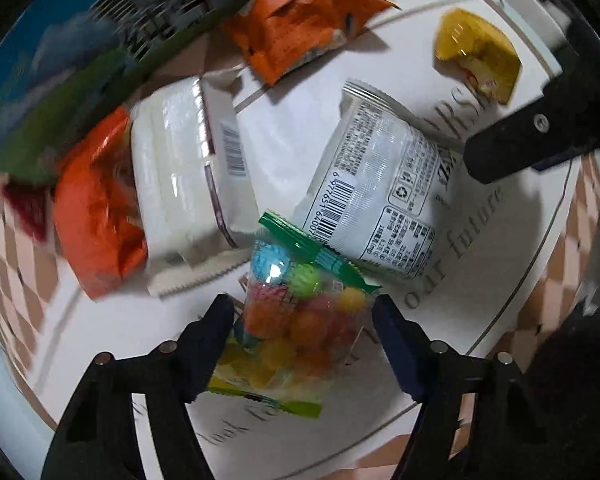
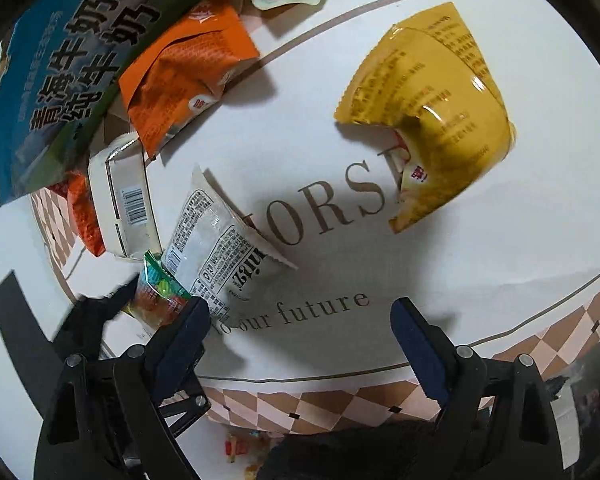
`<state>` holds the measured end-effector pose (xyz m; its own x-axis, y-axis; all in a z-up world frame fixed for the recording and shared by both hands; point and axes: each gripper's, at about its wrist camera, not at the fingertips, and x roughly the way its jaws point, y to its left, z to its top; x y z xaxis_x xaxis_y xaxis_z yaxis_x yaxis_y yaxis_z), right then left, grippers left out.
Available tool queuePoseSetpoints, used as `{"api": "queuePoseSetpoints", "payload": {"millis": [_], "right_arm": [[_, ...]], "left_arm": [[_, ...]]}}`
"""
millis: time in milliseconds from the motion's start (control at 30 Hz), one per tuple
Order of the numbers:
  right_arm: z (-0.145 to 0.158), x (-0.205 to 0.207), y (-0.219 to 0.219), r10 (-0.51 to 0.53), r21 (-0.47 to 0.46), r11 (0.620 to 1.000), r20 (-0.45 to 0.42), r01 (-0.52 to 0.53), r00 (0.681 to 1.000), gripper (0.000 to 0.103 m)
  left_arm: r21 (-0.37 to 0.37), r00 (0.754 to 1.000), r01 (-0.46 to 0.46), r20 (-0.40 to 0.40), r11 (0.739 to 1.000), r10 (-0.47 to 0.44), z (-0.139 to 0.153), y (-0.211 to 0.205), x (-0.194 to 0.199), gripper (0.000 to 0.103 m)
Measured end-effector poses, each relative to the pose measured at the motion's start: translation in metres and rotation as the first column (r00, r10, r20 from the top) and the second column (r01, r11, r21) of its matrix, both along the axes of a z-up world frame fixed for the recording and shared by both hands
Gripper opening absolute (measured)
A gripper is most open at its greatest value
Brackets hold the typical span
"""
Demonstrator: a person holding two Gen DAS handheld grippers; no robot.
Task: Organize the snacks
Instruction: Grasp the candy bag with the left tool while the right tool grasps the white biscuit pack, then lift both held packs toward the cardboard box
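Seven snack packs on a white printed cloth w/ checked border:

- Candy bag: clear crinkly film, green sealed top, round multicolour balls inside. Lies near edge of the group, between the fingers of the left gripper. Left finger at the bag's side; right finger just beside it, contact unclear. Jaws at mid width.
- White sachet: glossy, barcode, serrated ends, just beyond the candy bag.
- White box-shaped pack: smooth wrap, left of the sachet.
- Orange foil packs: one far, one at left, creased.
- Yellow pack: shiny, curled, far right, well apart from the rest.
- Blue-green milk carton: far left.
- Right gripper: jaws wide, nothing between, over bare cloth; open room toward the yellow pack.
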<state>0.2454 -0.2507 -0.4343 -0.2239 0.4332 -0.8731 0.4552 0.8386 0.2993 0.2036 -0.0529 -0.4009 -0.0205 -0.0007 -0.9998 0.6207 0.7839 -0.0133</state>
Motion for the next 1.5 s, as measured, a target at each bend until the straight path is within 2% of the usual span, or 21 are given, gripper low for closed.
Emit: {"api": "queuePoseSetpoints", "payload": {"millis": [67, 167, 267, 367, 467, 533, 600, 667, 700, 767, 800, 867, 933, 1000, 1067, 1133, 1200, 1300, 1400, 1467, 1500], "right_arm": [[0.001, 0.0, 0.0, -0.011, 0.008, 1.0, 0.007, 0.011, 1.0, 0.095], [0.0, 0.004, 0.006, -0.045, 0.039, 0.998, 0.007, 0.044, 0.999, 0.095], [-0.004, 0.01, 0.02, -0.081, 0.074, 0.994, -0.007, 0.081, 0.997, 0.095], [-0.015, 0.018, 0.039, -0.114, 0.079, 0.99, -0.033, 0.116, 0.993, 0.093], [-0.026, 0.026, 0.061, -0.07, 0.04, 0.997, -0.053, 0.072, 0.996, 0.084], [-0.024, 0.031, 0.078, 0.043, -0.022, 0.999, -0.04, -0.044, 0.998, 0.078], [-0.02, 0.033, 0.093, 0.189, -0.067, 0.98, -0.017, -0.19, 0.982, 0.072], [-0.017, 0.032, 0.108, 0.353, -0.093, 0.931, -0.004, -0.352, 0.936, 0.069], [-0.015, 0.029, 0.115, 0.447, -0.11, 0.889, -0.002, -0.445, 0.894, 0.069], [-0.012, 0.026, 0.118, 0.546, -0.156, 0.826, -0.01, -0.541, 0.838, 0.069], [-0.008, 0.025, 0.115, 0.553, -0.164, 0.821, -0.006, -0.546, 0.833, 0.069], [-0.001, 0.025, 0.105, 0.512, -0.16, 0.849, 0.013, -0.504, 0.859, 0.07], [0.005, 0.027, 0.086, 0.378, -0.115, 0.922, 0.051, -0.371, 0.924, 0.076], [0.003, 0.028, 0.076, 0.272, -0.09, 0.959, 0.049, -0.267, 0.961, 0.077], [-0.007, 0.027, 0.074, 0.197, -0.081, 0.977, 0.011, -0.196, 0.98, 0.077], [-0.017, 0.028, 0.078, 0.18, -0.078, 0.98, -0.011, -0.181, 0.984, 0.081], [-0.013, 0.03, 0.088, 0.234, -0.135, 0.964, 0.01, -0.231, 0.972, 0.08], [-0.01, 0.028, 0.104, 0.355, -0.186, 0.92, 0.021, -0.346, 0.935, 0.074], [-0.008, 0.02, 0.11, 0.472, -0.216, 0.863, 0.022, -0.457, 0.881, 0.073], [-0.007, 0.011, 0.11, 0.552, -0.233, 0.813, 0.013, -0.534, 0.834, 0.073], [-0.006, 0.009, 0.113, 0.572, -0.238, 0.798, 0.008, -0.554, 0.82, 0.073]], "left_arm": [[-0.012, 0.997, -0.083, -0.011, 0.997, 0.082, 0.0, 0.008, -0.002, 0.068], [-0.043, 0.968, -0.248, -0.051, 0.968, 0.246, 0.0, 0.026, -0.007, 0.068], [-0.046, 0.897, -0.433, -0.118, 0.9, 0.426, -0.004, 0.049, -0.013, 0.068], [-0.066, 0.793, -0.597, -0.198, 0.799, 0.576, -0.009, 0.078, -0.022, 0.068], [-0.082, 0.739, -0.664, -0.219, 0.743, 0.636, -0.009, 0.093, -0.028, 0.068], [-0.082, 0.721, -0.685, -0.221, 0.724, 0.657, -0.009, 0.099, -0.032, 0.068], [-0.085, 0.716, -0.69, -0.223, 0.719, 0.661, -0.009, 0.102, -0.035, 0.068], [-0.088, 0.715, -0.691, -0.225, 0.717, 0.662, -0.008, 0.103, -0.04, 0.068], [-0.088, 0.716, -0.691, -0.226, 0.718, 0.661, -0.009, 0.103, -0.041, 0.068], [-0.083, 0.711, -0.695, -0.231, 0.715, 0.664, -0.007, 0.101, -0.023, 0.068], [-0.08, 0.707, -0.698, -0.237, 0.712, 0.666, -0.008, 0.104, -0.017, 0.068], [-0.08, 0.698, -0.706, -0.25, 0.704, 0.671, -0.009, 0.106, -0.008, 0.068], [-0.086, 0.686, -0.716, -0.271, 0.693, 0.675, -0.007, 0.117, -0.007, 0.068], [-0.093, 0.677, -0.724, -0.283, 0.683, 0.679, -0.008, 0.125, -0.005, 0.068], [-0.091, 0.677, -0.725, -0.278, 0.683, 0.681, -0.007, 0.132, -0.003, 0.068], [-0.094, 0.681, -0.721, -0.278, 0.686, 0.678, -0.005, 0.137, -0.002, 0.068], [-0.089, 0.693, -0.709, -0.27, 0.699, 0.668, 0.0, 0.138, 0.0, 0.068], [-0.086, 0.736, -0.664, -0.251, 0.743, 0.628, 0.004, 0.136, 0.0, 0.068], [-0.076, 0.78, -0.608, -0.24, 0.79, 0.577, 0.008, 0.126, -0.001, 0.068], [-0.047, 0.811, -0.563, -0.225, 0.825, 0.54, 0.006, 0.118, -0.002, 0.068], [-0.028, 0.826, -0.54, -0.213, 0.841, 0.522, 0.004, 0.114, -0.002, 0.068]]}}
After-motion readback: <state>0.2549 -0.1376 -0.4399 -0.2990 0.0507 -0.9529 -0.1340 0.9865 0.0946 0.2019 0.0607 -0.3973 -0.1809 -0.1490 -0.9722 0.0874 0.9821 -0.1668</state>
